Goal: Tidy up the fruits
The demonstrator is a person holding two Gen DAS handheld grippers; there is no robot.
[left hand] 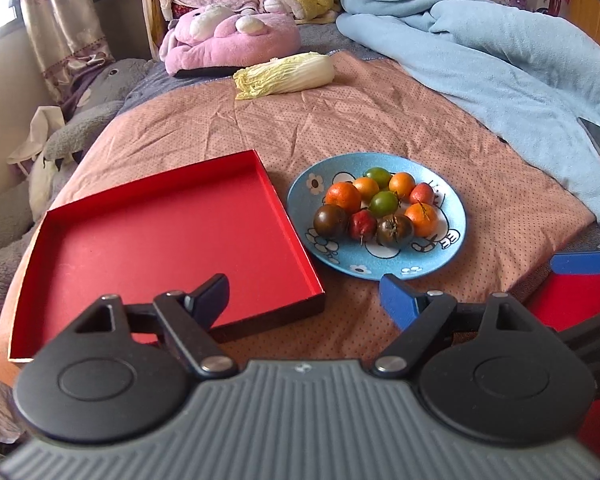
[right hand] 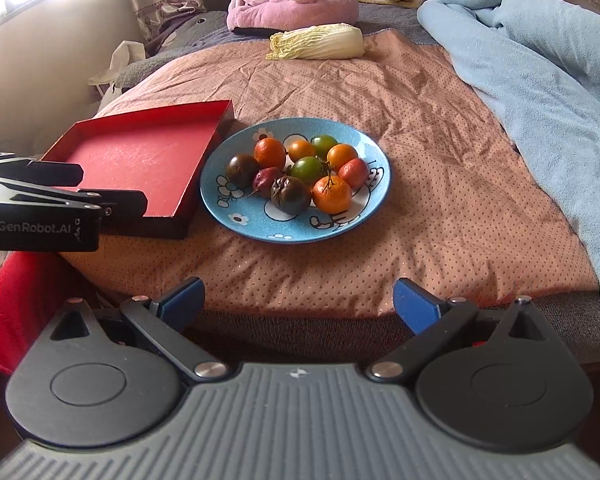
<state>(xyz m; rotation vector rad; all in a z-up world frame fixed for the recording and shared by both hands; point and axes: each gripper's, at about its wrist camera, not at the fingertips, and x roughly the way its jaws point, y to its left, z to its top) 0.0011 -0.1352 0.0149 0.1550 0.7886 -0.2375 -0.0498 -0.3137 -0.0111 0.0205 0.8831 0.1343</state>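
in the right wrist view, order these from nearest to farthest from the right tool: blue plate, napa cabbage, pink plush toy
1. blue plate: nearest, on the bedspread just ahead of the right tool, slightly left of centre.
2. napa cabbage: farther up the bed, lying on its side behind the plate.
3. pink plush toy: farthest, at the head of the bed behind the cabbage.

Bed cover (left hand: 380,120): thin dotted cloth, matt, creased. Blue blanket (left hand: 500,52): soft fleece, napped. Plate (left hand: 454,216): glazed ceramic by its look, glossy, speckled blue. Red tray (left hand: 160,240): card-like, smooth, slight sheen inside. Fruits (left hand: 380,208): smooth-skinned, shiny. Left claw (left hand: 304,300): matt black plastic, bright metal rivets.
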